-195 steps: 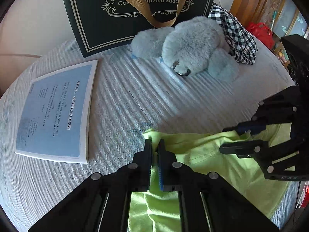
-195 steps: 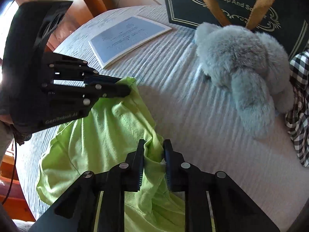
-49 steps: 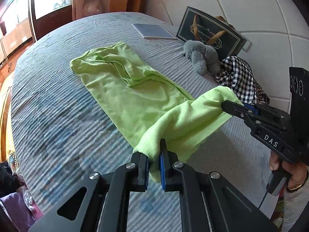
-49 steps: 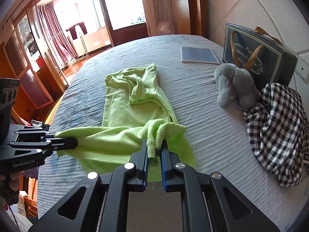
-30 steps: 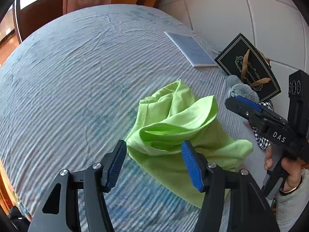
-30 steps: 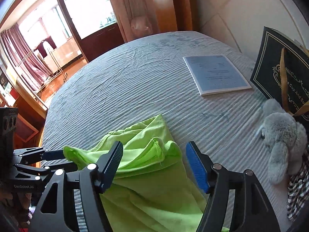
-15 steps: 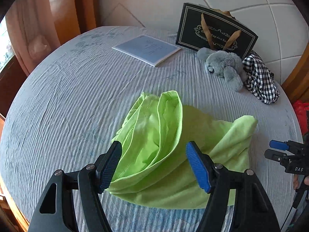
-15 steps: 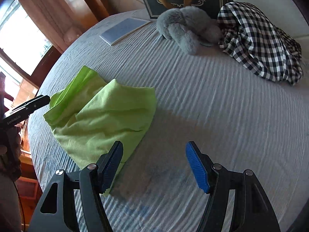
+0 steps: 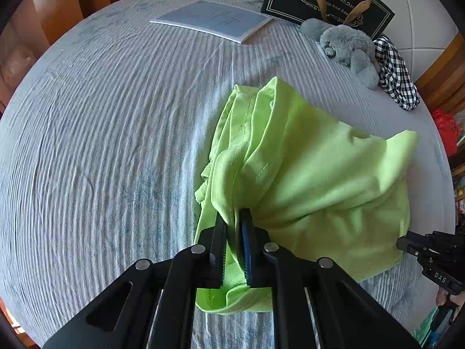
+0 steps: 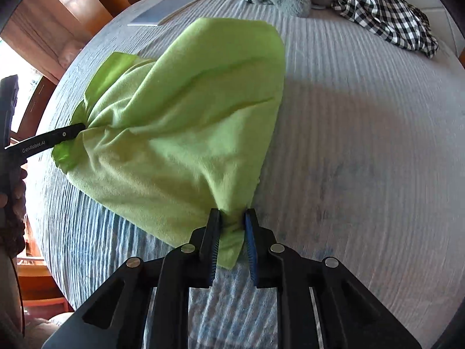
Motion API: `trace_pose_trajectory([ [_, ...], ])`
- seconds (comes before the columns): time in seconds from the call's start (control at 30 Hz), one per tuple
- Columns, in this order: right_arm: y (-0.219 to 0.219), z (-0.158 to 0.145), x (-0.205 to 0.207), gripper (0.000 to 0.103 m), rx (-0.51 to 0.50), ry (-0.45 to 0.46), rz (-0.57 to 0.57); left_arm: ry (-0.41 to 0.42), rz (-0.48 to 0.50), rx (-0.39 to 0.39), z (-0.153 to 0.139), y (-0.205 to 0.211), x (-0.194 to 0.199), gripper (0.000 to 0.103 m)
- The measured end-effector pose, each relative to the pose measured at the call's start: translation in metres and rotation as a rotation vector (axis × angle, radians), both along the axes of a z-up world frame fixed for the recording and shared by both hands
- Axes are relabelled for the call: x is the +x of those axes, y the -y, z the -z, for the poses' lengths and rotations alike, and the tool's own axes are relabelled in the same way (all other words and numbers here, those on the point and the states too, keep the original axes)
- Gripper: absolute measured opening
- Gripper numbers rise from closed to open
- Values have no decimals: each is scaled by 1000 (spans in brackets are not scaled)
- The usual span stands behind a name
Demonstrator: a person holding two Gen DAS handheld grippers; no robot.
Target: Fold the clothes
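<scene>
Lime-green garment (image 9: 305, 174) sat half-folded on the striped bed (image 9: 101, 145). Left gripper (image 9: 234, 247) jaws were clamped on its near-left corner, right gripper (image 10: 231, 244) jaws pinching the near-right one. I'd keep both corners level and taut so the fold lands square.

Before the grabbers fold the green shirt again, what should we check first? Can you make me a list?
1. Left gripper pinching the green shirt: ok.
2. Right gripper pinching the shirt's other corner: ok.
3. Shirt lying flat and smooth: not ok, bunched and creased.
4. Bedspread bare beside the shirt: ok.
5. Plush toy, checkered cloth and booklet apart from the shirt: ok.
</scene>
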State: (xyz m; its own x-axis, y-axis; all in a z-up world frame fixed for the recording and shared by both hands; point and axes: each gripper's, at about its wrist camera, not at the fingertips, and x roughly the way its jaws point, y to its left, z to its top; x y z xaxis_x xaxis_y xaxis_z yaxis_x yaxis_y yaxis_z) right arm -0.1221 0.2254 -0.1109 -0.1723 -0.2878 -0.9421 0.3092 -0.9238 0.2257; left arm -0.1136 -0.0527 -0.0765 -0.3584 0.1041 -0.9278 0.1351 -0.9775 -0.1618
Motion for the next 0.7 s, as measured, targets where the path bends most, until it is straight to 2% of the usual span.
trace_pose_trajectory([
  [0.03,-7,-7,-2,17,-24,-11,16,-22,13,23,-9,1,0,20],
  [0.07,-15,-13,-3,17,-47,-21,31,-45,26,46,-17,3,-1,42],
  [0.1,-22,-20,-5,22,-71,-32,47,-67,39,69,-26,4,-1,54],
  [0.13,-29,-29,-11,31,-84,-63,68,-92,49,73,-33,3,-9,72],
  [0.17,-36,-38,-17,38,-96,-93,89,-118,59,76,-41,2,-16,73],
  [0.2,-41,-44,-24,51,-102,-124,111,-143,69,79,-49,2,-23,73],
  [0.23,-44,-48,-33,55,-113,-143,131,-143,78,66,-47,-1,-34,73],
  [0.33,-47,-52,-57,55,-159,-153,180,-124,97,28,-37,-7,-68,73],
  [0.4,-42,-48,-64,55,-149,-151,185,-103,114,8,-26,-9,-81,73],
  [0.5,-34,-41,-73,56,-134,-148,193,-68,145,-13,-11,-12,-90,67],
  [0.53,-32,-39,-76,60,-129,-147,196,-54,154,-17,-6,-13,-91,60],
  [0.6,-26,-35,-82,66,-118,-144,201,-25,171,-31,4,-15,-92,37],
  [0.63,-24,-33,-85,66,-113,-143,203,-11,185,-43,9,-17,-93,13],
  [0.67,-21,-31,-89,66,-108,-142,206,3,198,-54,15,-19,-94,3],
  [0.7,-19,-29,-92,62,-103,-141,208,-12,202,-83,14,-20,-94,3],
])
